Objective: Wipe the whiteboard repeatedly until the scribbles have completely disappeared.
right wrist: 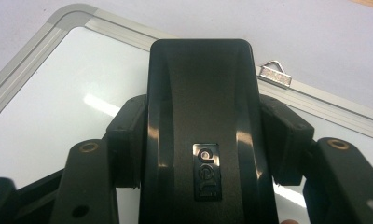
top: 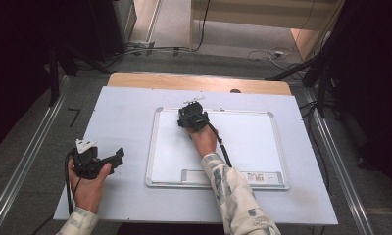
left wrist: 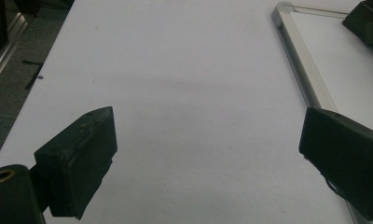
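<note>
Eraser (right wrist: 201,140), a glossy black block with a small embossed logo plate, sits clamped between the pads of the right tongs (right wrist: 201,144), which press on both of its long sides and hold it over the upper left part of the whiteboard (top: 262,142), near the board's top rail and its rounded corner. A small metal hanger clip (right wrist: 275,73) shows on that rail just beyond the eraser's far end. In the high view the right tongs (top: 193,119) stand above the board's top edge. The left tongs (top: 116,157) rest on the white tabletop (top: 125,112) left of the board, spread wide with nothing between them.
</note>
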Demonstrator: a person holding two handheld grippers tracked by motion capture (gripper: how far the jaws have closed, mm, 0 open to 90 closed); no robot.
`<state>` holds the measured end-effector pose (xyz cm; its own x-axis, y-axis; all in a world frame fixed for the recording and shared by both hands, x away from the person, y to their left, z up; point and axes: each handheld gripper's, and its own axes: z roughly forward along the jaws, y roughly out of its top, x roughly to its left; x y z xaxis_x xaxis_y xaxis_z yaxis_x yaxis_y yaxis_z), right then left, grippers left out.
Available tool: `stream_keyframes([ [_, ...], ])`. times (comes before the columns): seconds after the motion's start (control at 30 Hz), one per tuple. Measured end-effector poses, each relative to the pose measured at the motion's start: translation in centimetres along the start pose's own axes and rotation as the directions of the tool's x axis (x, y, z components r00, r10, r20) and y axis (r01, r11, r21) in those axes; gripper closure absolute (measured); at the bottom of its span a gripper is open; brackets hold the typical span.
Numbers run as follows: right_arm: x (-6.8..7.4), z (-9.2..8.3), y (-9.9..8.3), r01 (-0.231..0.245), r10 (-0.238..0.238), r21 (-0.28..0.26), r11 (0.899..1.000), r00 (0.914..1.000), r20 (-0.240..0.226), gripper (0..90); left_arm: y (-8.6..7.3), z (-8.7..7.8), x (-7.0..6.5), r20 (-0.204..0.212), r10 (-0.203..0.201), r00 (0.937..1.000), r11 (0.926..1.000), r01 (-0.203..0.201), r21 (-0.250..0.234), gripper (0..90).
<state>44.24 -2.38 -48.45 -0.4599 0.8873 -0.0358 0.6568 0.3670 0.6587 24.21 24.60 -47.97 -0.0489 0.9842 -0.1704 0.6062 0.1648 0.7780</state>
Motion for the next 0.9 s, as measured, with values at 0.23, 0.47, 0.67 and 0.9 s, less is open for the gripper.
stream_keyframes([
  [0.23, 2.4, -0.1, -0.3, 0.043, -0.043, -0.012, 0.999, 0.9984, -0.036, 37.8, 0.1, 0.2, -0.3, 0.007, 0.005, 1.0000, 1.0000, -0.005, -0.002, 4.7],
  [0.47, 5.3, -1.3, -1.6, 0.112, -0.113, -0.011, 0.994, 0.9898, -0.086, 37.9, 0.1, 0.3, -0.2, 0.008, 0.004, 1.0000, 1.0000, -0.004, 0.002, 4.7],
  [0.67, 5.1, -2.4, -3.0, 0.143, -0.144, -0.021, 0.990, 0.9831, -0.112, 37.8, 0.1, 0.2, -0.4, 0.008, 0.008, 0.9999, 1.0000, -0.008, 0.000, 4.7],
  [0.9, 2.1, -2.6, -3.1, 0.097, -0.097, -0.010, 0.995, 0.9926, -0.072, 37.8, 0.0, 0.1, -0.1, 0.007, 0.004, 1.0000, 1.0000, -0.004, -0.002, 4.6],
])
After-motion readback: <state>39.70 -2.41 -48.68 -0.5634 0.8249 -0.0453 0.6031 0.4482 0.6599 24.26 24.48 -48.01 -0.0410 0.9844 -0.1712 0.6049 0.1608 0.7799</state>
